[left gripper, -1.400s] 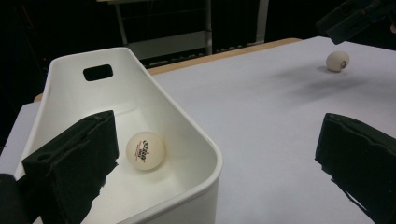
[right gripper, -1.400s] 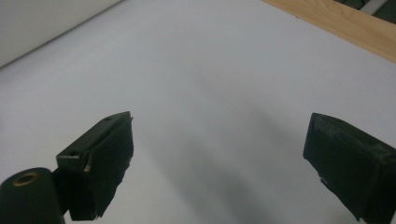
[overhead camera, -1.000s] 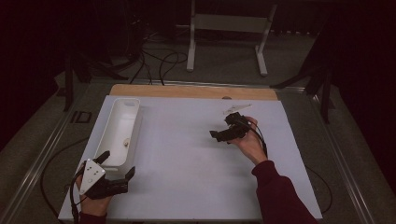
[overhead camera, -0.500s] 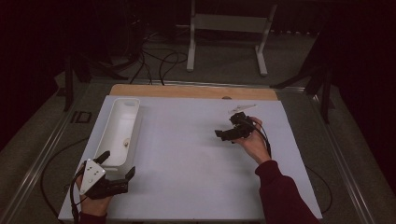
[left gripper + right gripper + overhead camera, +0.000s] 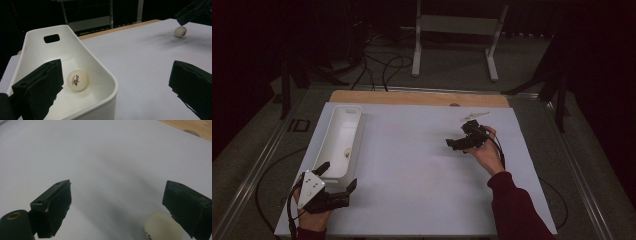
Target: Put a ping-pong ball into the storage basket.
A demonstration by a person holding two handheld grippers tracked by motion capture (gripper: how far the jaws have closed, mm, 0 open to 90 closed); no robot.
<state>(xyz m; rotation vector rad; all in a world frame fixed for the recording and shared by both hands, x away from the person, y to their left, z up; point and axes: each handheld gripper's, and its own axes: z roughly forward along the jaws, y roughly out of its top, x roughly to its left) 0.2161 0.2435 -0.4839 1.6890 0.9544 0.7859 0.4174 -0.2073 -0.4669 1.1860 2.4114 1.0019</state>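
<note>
A white tray (image 5: 341,140) is set lengthwise along the left edge of the white surface (image 5: 412,165), with a handle slot cut in its far end wall. One white ping-pong ball with red lettering (image 5: 77,80) is held in it, lying on the tray floor near the near end; in the high view it is seen as a small pale dot (image 5: 346,148).

The left gripper (image 5: 338,187) is held at the near left corner of the surface, just before the tray's near end. Its jaws are spread wide and nothing is gripped; in the left gripper view, one jaw is seen over the tray's near end and the other over the bare surface.

The right gripper (image 5: 460,143) is held toward the far right part of the surface, jaws spread apart. A second ping-pong ball (image 5: 163,226) is seen on the surface just inside one jaw, perhaps touching it, though contact cannot be told for sure. It is not pinched. From the left gripper view this ball (image 5: 180,31) is seen resting on the surface under the right gripper.
</note>
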